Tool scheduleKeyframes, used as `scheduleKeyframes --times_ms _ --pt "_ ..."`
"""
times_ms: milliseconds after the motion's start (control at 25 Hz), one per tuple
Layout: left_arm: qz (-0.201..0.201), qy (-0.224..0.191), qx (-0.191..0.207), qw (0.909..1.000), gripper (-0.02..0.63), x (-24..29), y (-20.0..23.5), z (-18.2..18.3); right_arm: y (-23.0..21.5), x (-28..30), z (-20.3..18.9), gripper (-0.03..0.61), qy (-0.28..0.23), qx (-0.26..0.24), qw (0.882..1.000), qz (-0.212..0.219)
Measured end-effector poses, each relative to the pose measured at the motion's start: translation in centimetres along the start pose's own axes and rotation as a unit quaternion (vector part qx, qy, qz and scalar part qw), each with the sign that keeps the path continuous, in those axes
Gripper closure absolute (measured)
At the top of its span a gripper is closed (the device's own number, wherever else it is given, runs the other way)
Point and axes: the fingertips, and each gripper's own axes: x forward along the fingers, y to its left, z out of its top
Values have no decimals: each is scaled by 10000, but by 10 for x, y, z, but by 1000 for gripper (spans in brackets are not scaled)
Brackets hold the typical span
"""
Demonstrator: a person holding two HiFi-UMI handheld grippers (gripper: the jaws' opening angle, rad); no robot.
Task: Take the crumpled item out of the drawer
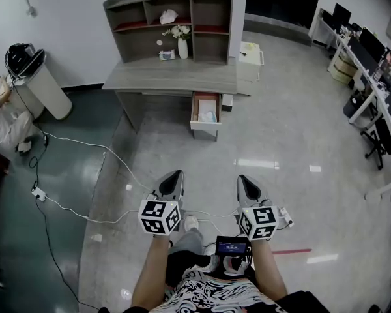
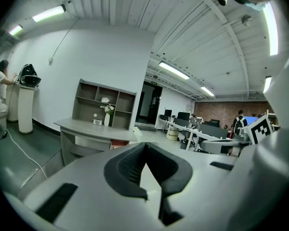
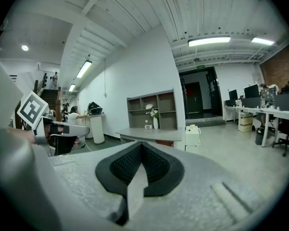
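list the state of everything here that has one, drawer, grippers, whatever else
drawer: pulled open
crumpled item: lying in the drawer, not gripped
left gripper: shut, empty, well short of the drawer
right gripper: shut, empty, well short of the drawer
vase: upright, flowers in it

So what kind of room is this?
Most likely a big open office: there is a row of computer monitors, a black office chair, and a grey desk with shelves and an open drawer.
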Motion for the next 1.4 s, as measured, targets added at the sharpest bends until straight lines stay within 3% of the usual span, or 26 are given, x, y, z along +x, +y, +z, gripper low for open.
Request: scheduleKeyframes --times_ms 160,360,800,1000,1200,1400 --pt "28 -38 -255 9997 607 12 17 0 -4 18 1 574 8 -42 10000 29" --pt "66 32 -288 9996 606 57 42 1 -20 62 0 574 88 13 10000 23" --pt "-241 503 -123 9984 607 264 144 41 -108 271 30 574 362 124 9983 -444" --pt "-369 801 -218 9959 607 351 203 63 -126 366 48 574 672 157 9960 -572" --pt "-568 889 -208 9942 607 416 230 75 -153 418 52 574 785 222 9933 -824" --pt "-710 924 -235 9929 607 441 238 85 -157 439 56 574 840 293 9919 -902"
